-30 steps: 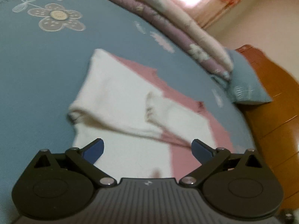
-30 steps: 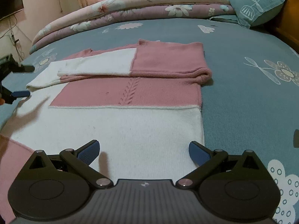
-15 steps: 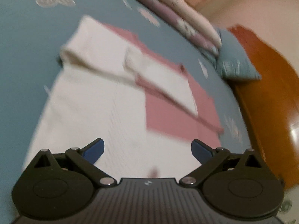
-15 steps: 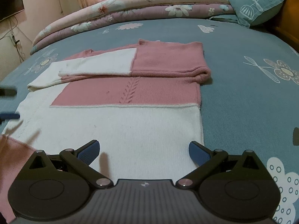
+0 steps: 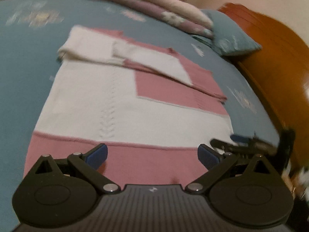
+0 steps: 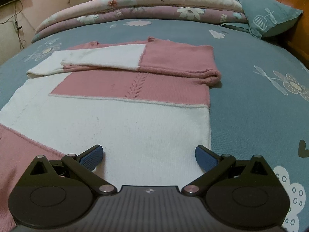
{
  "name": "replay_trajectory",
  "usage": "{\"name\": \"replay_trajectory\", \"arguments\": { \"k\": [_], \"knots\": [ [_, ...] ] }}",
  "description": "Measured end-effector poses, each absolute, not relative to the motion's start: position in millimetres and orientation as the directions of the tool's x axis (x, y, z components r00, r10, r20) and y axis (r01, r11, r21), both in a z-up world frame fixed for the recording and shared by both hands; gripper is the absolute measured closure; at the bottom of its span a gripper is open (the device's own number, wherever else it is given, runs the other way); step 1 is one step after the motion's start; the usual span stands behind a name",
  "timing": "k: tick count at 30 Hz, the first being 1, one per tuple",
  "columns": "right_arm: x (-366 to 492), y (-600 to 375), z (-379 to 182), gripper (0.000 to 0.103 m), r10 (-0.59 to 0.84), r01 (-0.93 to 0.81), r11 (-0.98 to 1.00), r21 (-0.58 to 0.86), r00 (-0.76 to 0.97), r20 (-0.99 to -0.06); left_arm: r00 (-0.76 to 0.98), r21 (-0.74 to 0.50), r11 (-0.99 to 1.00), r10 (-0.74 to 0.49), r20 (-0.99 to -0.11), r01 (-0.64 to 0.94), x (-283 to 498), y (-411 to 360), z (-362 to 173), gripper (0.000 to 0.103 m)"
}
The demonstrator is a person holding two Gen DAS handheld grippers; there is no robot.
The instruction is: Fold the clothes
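Right wrist view: sweater (image 6: 119,127) spread flat on bed (image 6: 251,100), sleeves folded across. Right tool (image 6: 148,157) apart over sweater's white band; left tool (image 5: 152,153) apart over its pink hem.

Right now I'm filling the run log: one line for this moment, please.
left gripper: open, over pink hem | right gripper: open, over white band | sweater: flat on bed, sleeves folded in
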State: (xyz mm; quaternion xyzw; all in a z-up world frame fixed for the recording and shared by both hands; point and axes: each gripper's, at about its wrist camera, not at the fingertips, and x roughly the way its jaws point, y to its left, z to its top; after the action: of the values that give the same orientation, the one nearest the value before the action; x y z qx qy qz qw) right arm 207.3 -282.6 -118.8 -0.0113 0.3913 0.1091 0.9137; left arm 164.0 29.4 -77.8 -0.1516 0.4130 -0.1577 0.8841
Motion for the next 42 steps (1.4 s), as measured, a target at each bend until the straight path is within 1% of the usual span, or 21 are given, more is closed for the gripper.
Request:
{"name": "replay_trajectory", "arguments": {
  "k": [7, 12, 13, 17, 20, 22, 24, 25, 27, 28, 29, 31, 33, 36, 38, 40, 42],
  "knots": [
    [203, -282, -123, 0.0, 0.186, -0.218, 0.975, 0.046, 0.689, -0.701, 0.639, -0.237, 0.923, -0.382, -0.668, 0.304, 168, -13, -61, 0.004],
    [199, -280, -123, 0.0, 0.179, -0.217, 0.976, 0.03, 0.71, -0.681, 0.644, -0.123, 0.926, -0.339, -0.686, 0.356, 188, -35, -62, 0.004],
    [199, -280, -122, 0.0, 0.176, -0.213, 0.977, 0.031, 0.709, -0.682, 0.641, -0.119, 0.923, -0.342, -0.686, 0.366, 192, -36, -65, 0.004],
    [201, -279, -120, 0.0, 0.17, -0.204, 0.978, 0.034, 0.706, -0.688, 0.597, -0.189, 0.902, -0.402, -0.695, 0.388, 205, -30, -87, 0.004],
    [199, -278, -123, 0.0, 0.172, -0.21, 0.977, 0.027, 0.717, -0.675, 0.576, -0.237, 0.892, -0.434, -0.693, 0.386, 210, -25, -109, 0.004],
    [199, -278, -122, 0.0, 0.174, -0.211, 0.977, 0.026, 0.72, -0.672, 0.582, -0.24, 0.884, -0.448, -0.679, 0.401, 206, -22, -115, 0.003],
    [198, -280, -115, 0.0, 0.174, -0.203, 0.979, 0.036, 0.719, -0.673, 0.573, -0.245, 0.879, -0.456, -0.681, 0.408, 205, -22, -109, 0.003],
    [197, -282, -110, 0.0, 0.173, -0.194, 0.98, 0.045, 0.719, -0.673, 0.579, -0.257, 0.875, -0.468, -0.667, 0.41, 203, -19, -105, 0.003],
    [194, -290, -85, 0.0, 0.213, -0.18, 0.977, 0.115, 0.757, -0.617, 0.606, -0.292, 0.865, -0.495, -0.622, 0.407, 199, -12, -97, 0.003],
    [197, -293, -71, 0.001, 0.242, -0.189, 0.97, 0.15, 0.768, -0.593, 0.61, -0.304, 0.864, -0.5, -0.615, 0.402, 199, -10, -96, 0.003],
    [203, -294, -56, 0.001, 0.268, -0.207, 0.963, 0.17, 0.774, -0.573, 0.61, -0.315, 0.863, -0.502, -0.613, 0.394, 200, -9, -96, 0.002],
    [228, -289, -20, 0.001, 0.293, -0.251, 0.956, 0.152, 0.784, -0.547, 0.607, -0.327, 0.865, -0.501, -0.617, 0.381, 202, -7, -98, 0.002],
    [257, -281, 11, 0.001, 0.315, -0.289, 0.948, 0.134, 0.786, -0.532, 0.62, -0.297, 0.883, -0.467, -0.631, 0.364, 203, -7, -102, 0.003],
    [321, -269, 43, 0.001, 0.362, -0.321, 0.931, 0.172, 0.761, -0.538, 0.64, -0.247, 0.912, -0.407, -0.651, 0.329, 204, -7, -104, 0.003],
    [371, -264, 46, 0.001, 0.394, -0.314, 0.919, 0.237, 0.727, -0.563, 0.638, -0.249, 0.912, -0.406, -0.655, 0.326, 204, -6, -104, 0.003],
    [419, -259, 34, 0.001, 0.412, -0.287, 0.91, 0.298, 0.688, -0.598, 0.624, -0.257, 0.909, -0.413, -0.663, 0.328, 205, -6, -106, 0.003],
    [455, -257, 10, 0.001, 0.43, -0.25, 0.899, 0.359, 0.651, -0.626, 0.62, -0.252, 0.91, -0.409, -0.67, 0.329, 208, -6, -108, 0.003]
  ]
}}
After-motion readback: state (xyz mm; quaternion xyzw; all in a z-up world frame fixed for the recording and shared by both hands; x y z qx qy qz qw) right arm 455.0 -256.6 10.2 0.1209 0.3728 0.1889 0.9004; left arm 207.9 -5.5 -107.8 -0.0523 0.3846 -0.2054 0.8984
